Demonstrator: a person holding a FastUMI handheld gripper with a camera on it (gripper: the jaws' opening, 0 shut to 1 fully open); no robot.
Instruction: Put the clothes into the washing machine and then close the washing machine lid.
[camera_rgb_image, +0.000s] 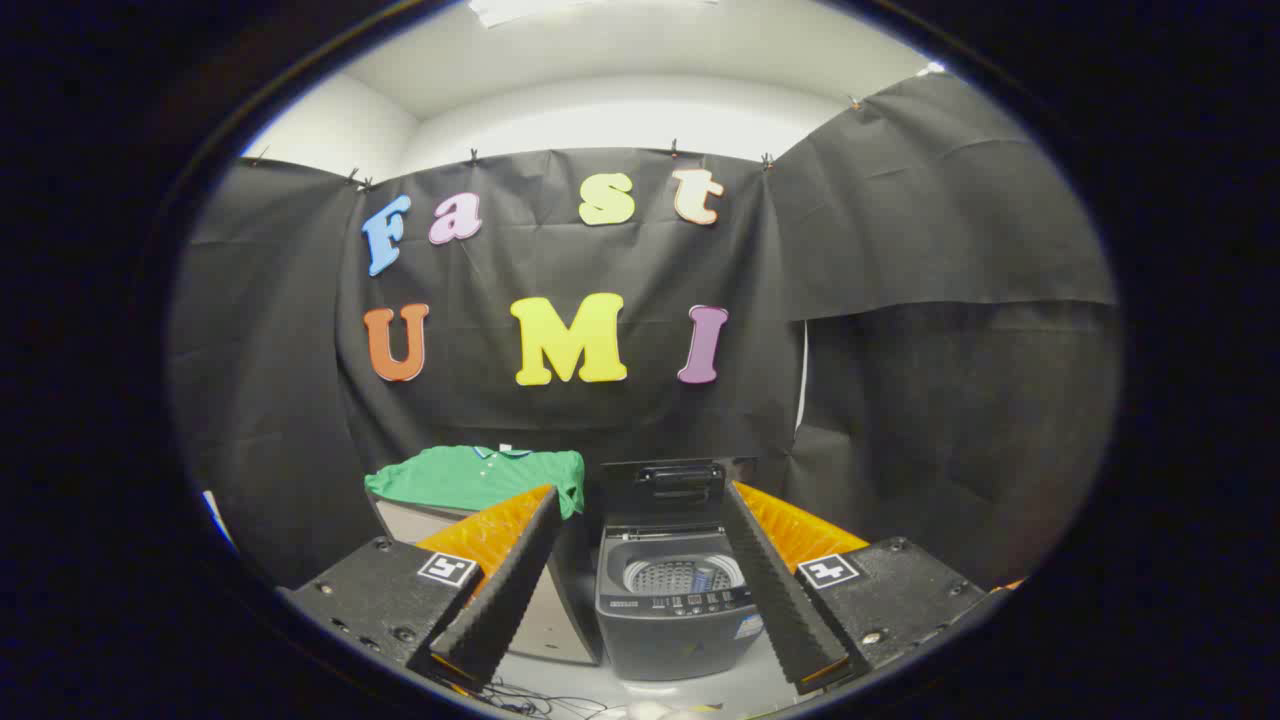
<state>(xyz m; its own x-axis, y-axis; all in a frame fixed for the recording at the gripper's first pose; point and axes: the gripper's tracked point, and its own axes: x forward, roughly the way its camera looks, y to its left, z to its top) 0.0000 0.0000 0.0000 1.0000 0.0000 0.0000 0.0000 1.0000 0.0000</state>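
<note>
This is a recording booth set up for a laundry chore, not a real home. Black cloth (900, 250) hangs clipped along its top edge as makeshift walls, with a plain white wall (620, 120) and ceiling above it. A small top-loading washing machine (675, 600) stands with its lid (668, 490) raised, beside a low stand holding 1 green shirt (470, 478). Loose cables (530, 700) lie on the pale floor.
</note>
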